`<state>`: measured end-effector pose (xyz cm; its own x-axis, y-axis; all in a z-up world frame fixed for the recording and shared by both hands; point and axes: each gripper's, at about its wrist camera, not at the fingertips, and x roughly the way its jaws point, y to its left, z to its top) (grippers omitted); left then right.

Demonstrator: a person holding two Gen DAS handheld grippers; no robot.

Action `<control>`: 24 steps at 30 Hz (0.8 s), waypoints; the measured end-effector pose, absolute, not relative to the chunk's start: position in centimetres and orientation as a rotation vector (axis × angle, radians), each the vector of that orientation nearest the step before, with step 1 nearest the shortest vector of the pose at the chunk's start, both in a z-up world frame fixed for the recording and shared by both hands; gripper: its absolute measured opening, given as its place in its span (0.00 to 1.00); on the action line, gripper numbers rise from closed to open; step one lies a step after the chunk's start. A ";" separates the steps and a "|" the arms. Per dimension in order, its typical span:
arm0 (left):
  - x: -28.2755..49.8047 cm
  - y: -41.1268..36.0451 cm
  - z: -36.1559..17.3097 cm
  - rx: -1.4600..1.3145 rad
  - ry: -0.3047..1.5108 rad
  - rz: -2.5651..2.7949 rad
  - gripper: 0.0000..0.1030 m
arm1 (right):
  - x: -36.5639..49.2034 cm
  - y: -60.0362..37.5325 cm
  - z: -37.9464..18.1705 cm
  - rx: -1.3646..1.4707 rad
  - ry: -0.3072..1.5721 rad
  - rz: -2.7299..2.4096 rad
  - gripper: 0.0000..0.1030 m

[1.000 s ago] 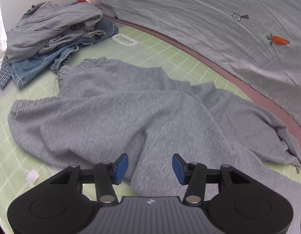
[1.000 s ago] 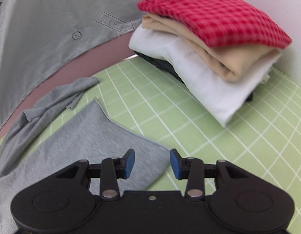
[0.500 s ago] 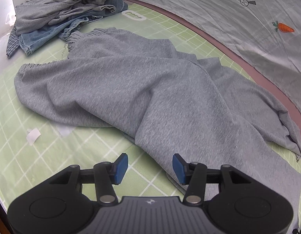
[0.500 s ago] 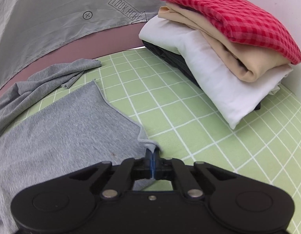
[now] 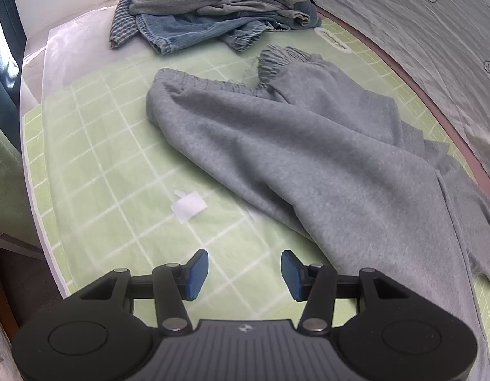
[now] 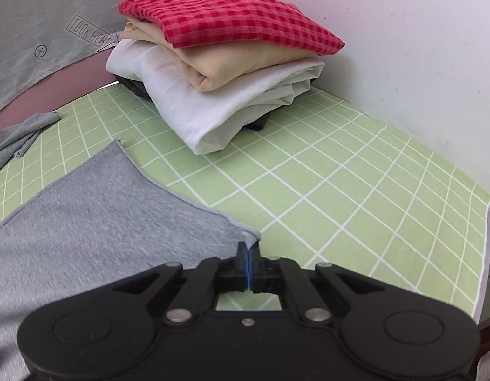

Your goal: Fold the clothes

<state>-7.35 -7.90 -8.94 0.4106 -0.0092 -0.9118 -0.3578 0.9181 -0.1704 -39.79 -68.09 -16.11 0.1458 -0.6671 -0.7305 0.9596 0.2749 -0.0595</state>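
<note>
The grey sweatpants (image 5: 308, 158) are spread, rumpled and not flat, across the green grid mat (image 5: 95, 165). In the left wrist view the elastic waistband (image 5: 200, 81) lies toward 11 o'clock and the legs run down toward 5 o'clock, so the long axis is judged to go from upper left to lower right. In the right wrist view a leg hem corner (image 6: 245, 233) is seen at the centre, with the hem edge running away toward 10 o'clock.

The fabric is judged to be a soft, fairly thick fleece knit: light enough to lift by a corner, limp, prone to sag and drag in folds, neither slippery nor fragile. Hold is best taken at corners and seamed edges, the hem and the waistband, where the cloth is doubled and firm.

The right gripper (image 6: 248, 262) is seen clamped on the hem corner, its blue pads pressed together. The left gripper (image 5: 245, 274) is held with its jaws wide apart over bare mat, holding nothing, the trouser leg lying just beside it at 2 o'clock.

Further out, a folded stack (image 6: 226, 63) topped by a red checked cloth (image 6: 226, 16) sits at 12 o'clock in the right view, and an unfolded heap (image 5: 219, 9) of denim and grey garments at 12 o'clock in the left view. A white scrap (image 5: 189, 206) lies on the mat.
</note>
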 end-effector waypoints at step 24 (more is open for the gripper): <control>3.5 4.0 -11.8 -0.668 0.996 0.277 0.02 | -35.7 -65.8 -11.1 0.386 0.671 -1.286 0.00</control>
<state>3.48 4.04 -11.78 0.5296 -0.0805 -0.8444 -0.5052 0.7697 -0.3902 -35.73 -65.80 -11.14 0.1313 -0.7478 -0.6508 0.9616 0.2557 -0.0997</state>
